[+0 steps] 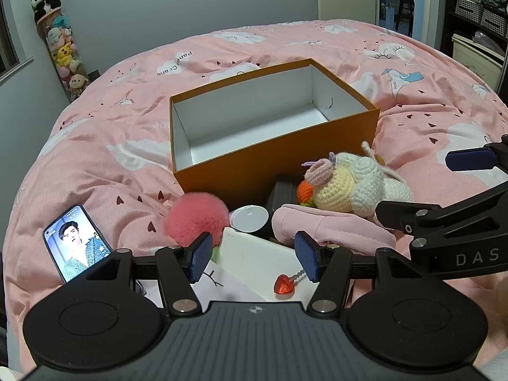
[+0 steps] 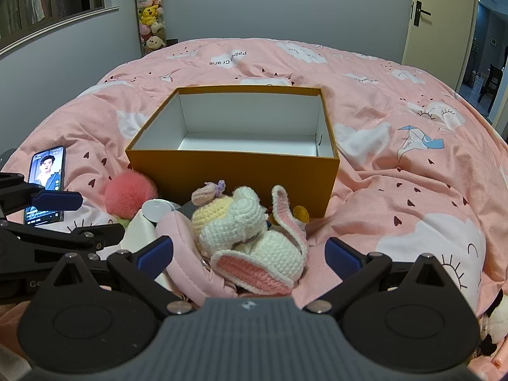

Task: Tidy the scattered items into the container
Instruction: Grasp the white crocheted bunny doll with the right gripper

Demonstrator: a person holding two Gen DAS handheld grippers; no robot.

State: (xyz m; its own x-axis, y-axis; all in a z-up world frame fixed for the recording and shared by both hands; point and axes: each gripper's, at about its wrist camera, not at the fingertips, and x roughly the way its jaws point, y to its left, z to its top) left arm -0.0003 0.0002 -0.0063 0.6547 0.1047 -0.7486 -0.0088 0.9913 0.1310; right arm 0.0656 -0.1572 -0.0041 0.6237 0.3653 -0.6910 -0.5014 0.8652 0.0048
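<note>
Left gripper [image 1: 254,255] part-open over a white card [image 1: 254,254], right gripper [image 2: 249,254] spread wide around a crocheted bunny [image 2: 254,238], empty orange box [image 2: 231,171] behind on pink bedding [image 2: 397,190].

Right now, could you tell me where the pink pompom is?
In both wrist views the pink pompom lies on the bedspread at the orange box's near left corner, between the phone and the white round lid.
</note>
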